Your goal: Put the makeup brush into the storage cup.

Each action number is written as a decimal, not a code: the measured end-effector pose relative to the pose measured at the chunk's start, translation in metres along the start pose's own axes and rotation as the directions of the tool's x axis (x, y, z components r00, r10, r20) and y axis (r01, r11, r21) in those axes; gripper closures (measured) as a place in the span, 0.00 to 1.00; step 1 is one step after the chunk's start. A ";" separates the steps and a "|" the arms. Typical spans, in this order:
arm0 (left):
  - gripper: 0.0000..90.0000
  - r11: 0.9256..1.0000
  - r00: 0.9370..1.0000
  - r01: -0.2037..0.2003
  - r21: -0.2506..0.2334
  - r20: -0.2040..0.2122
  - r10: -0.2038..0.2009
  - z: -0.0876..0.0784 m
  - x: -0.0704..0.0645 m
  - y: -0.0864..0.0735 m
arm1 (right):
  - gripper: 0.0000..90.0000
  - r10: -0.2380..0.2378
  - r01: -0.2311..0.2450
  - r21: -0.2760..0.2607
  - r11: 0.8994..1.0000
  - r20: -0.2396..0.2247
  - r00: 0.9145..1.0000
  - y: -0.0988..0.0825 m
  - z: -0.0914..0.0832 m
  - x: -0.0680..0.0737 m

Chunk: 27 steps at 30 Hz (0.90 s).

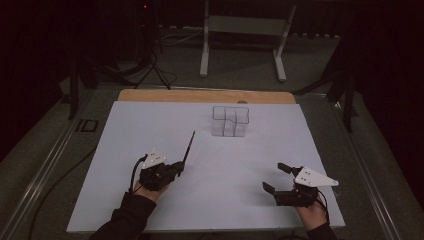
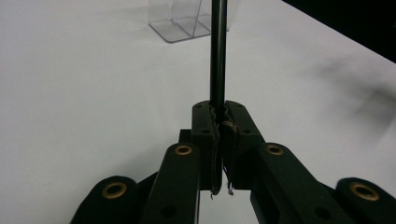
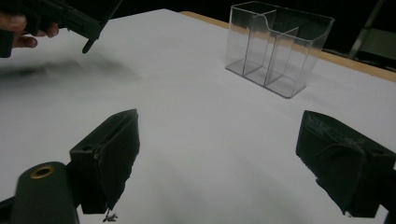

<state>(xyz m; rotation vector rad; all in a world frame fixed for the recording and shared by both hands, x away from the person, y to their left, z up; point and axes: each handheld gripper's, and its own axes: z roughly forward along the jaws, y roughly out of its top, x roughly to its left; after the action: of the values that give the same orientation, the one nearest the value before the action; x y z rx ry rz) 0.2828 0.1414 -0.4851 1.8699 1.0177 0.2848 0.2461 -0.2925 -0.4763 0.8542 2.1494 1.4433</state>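
A thin black rod [image 1: 189, 146] slants up and away from my left gripper [image 1: 179, 167], which is shut on its lower end at the near left of the white sheet [image 1: 150, 125]. In the left gripper view the rod [image 2: 218, 56] rises straight out of the closed jaws [image 2: 219, 116] toward a clear plastic organizer [image 2: 182, 23]. That organizer [image 1: 230, 121] stands upright at the far middle with several compartments. My right gripper [image 1: 274, 177] rests low at the near right, open, nothing between its pads [image 3: 112, 154]. From there the organizer [image 3: 275, 46] stands ahead and the left gripper [image 3: 95, 25] at top left.
A wooden table edge [image 1: 205, 95] borders the sheet at the back. Beyond it stand a white metal frame [image 1: 245, 30] and tripod legs [image 1: 152, 70] on the dark floor. A cable [image 1: 60, 180] trails along the left side.
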 end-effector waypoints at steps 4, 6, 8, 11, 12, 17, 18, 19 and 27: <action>0.94 1.000 1.000 -0.005 -0.011 -0.012 0.005 -0.001 0.000 0.000 | 0.15 0.005 -0.005 -0.014 1.000 0.013 1.000 0.000 -0.002 -0.001; 0.94 1.000 0.999 -0.022 -0.020 -0.027 0.022 -0.001 -0.001 0.000 | 0.15 0.012 -0.012 -0.018 1.000 0.017 1.000 0.001 -0.003 -0.002; 0.94 0.999 0.999 -0.033 -0.015 -0.028 0.032 -0.001 -0.003 0.000 | 0.16 0.013 -0.013 -0.017 1.000 0.019 1.000 0.001 -0.003 -0.002; 0.94 0.999 0.998 -0.044 -0.012 -0.033 0.043 -0.001 -0.004 0.000 | 0.17 0.098 -0.095 0.047 0.994 -0.072 0.993 0.001 0.000 -0.003; 0.94 0.999 0.998 -0.046 -0.015 -0.037 0.046 -0.001 -0.004 0.000 | 0.19 0.107 -0.102 0.060 0.993 -0.081 0.991 0.001 0.001 -0.003; 0.94 0.999 0.999 -0.038 -0.024 -0.025 0.037 -0.002 -0.003 0.000 | 0.19 0.093 -0.085 0.081 0.993 -0.093 0.991 0.003 0.002 0.001; 0.94 0.999 0.999 -0.038 -0.026 -0.026 0.038 -0.002 -0.002 0.000 | 0.19 0.093 -0.085 0.081 0.993 -0.094 0.991 0.004 0.003 0.002; 0.94 0.999 0.999 -0.040 -0.024 -0.023 0.039 -0.002 -0.002 0.001 | 0.19 0.094 -0.086 0.083 0.993 -0.098 0.991 0.004 0.003 0.002; 0.94 0.998 0.998 -0.051 -0.029 -0.031 0.050 -0.001 -0.004 0.000 | 0.13 0.085 -0.078 0.081 0.994 -0.080 0.993 0.018 0.000 0.007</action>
<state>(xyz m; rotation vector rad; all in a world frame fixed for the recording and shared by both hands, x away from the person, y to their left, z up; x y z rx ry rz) 0.2791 0.1391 -0.4833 1.8715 0.9824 0.3567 0.2456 -0.2829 -0.4597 0.9355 2.2697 1.4669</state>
